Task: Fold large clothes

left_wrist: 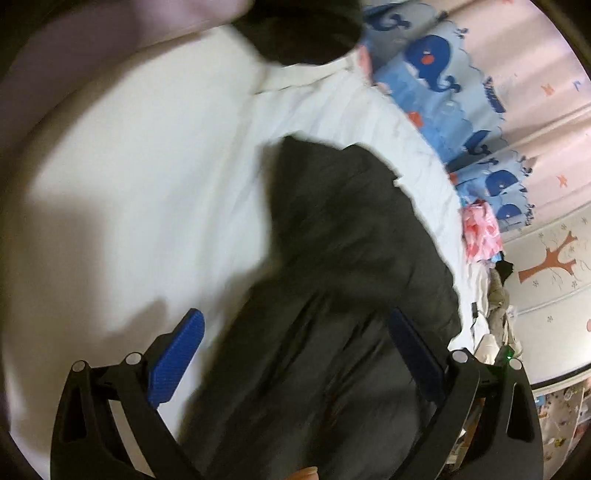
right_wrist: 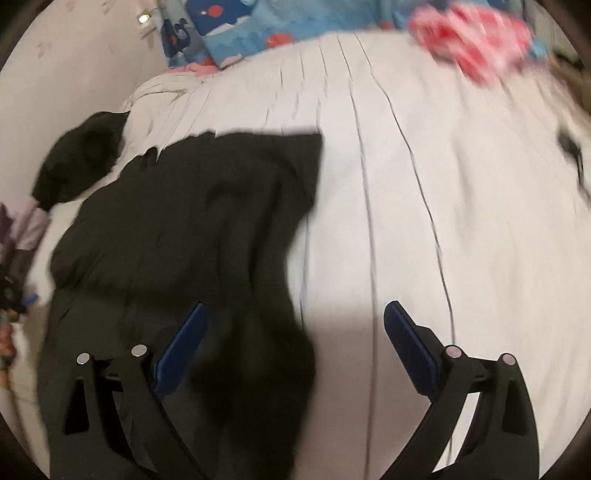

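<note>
A large black garment is seen spread on a bed covered by a white striped sheet. In the left wrist view, a blue whale-print quilt and a wall with a tree sticker are shown along the far side of the bed, with a second dark piece of clothing lying at the top edge. The tree sticker is not shown in the right wrist view; there a wide bare stretch of sheet is seen to the right of the black garment, a pink cloth lies at the far edge, and what may be the same second dark piece is seen at the left, though blur makes this uncertain.

The left hand-held gripper is held released, its blue pads set wide apart. The garment is seen under and between them; nothing is pressed by them.

The right hand-held gripper is likewise released, its jaws spread wide. The garment's right edge runs between them, with the left pad over dark cloth and the right one over bare sheet. No cloth is gripped.
</note>
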`<state>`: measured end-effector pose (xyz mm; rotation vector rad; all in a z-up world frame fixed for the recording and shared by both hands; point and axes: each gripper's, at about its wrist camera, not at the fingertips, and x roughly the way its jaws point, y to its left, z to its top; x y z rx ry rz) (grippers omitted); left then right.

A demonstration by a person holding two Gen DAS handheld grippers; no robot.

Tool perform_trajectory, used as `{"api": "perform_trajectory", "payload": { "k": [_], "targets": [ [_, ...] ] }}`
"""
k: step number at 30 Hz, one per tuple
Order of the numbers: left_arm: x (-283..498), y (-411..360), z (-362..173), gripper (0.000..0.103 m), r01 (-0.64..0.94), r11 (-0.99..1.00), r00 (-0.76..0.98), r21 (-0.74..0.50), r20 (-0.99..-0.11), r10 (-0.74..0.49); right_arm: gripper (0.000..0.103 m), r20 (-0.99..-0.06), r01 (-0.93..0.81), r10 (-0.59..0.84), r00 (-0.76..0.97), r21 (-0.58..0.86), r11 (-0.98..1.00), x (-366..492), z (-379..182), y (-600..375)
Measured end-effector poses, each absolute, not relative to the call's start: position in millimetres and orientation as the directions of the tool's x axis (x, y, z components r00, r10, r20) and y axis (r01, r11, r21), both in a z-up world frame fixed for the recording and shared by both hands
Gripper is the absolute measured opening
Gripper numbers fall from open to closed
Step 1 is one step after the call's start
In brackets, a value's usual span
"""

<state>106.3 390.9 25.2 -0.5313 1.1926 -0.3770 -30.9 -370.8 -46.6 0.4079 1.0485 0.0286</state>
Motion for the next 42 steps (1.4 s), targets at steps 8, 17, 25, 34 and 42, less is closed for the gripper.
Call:
{"api": "perform_trajectory", "payload": {
  "k": [8, 17, 25, 34, 42],
  "targets": [
    [-3, 394, -26, 0.096, 0.008, 0.814, 0.188, -0.581, -0.798, -0.572, 0.092, -0.751, 0.157, 0.542, 0.377, 0.629, 0.762, -123, -73, -370],
    [-50, 401, -32, 0.095, 0.002, 0.750, 0.130, -0.662, -0.743, -0.656, 0.092, -0.662, 0.064, 0.713, 0.231, 0.741, 0.668, -156, -72, -333],
    [-64, 394, -41, 0.084, -0.027, 0.722, 0.124, -0.692, -0.719, -0.684, 0.083, -0.586, 0.026, 0.796, 0.154, 0.807, 0.590, -173, -72, -309],
    [-70, 376, 12, 0.016, 0.018, 0.682, 0.246, -0.731, -0.658, -0.712, 0.009, -0.352, -0.062, 0.805, 0.477, 0.901, 0.430, -165, -28, -300],
    [-99, 355, 126, 0.008, 0.226, 0.573, 0.331, -0.788, -0.491, -0.806, 0.008, -0.136, -0.220, 0.748, 0.649, 0.908, 0.356, -172, 57, -350]
  ]
}}
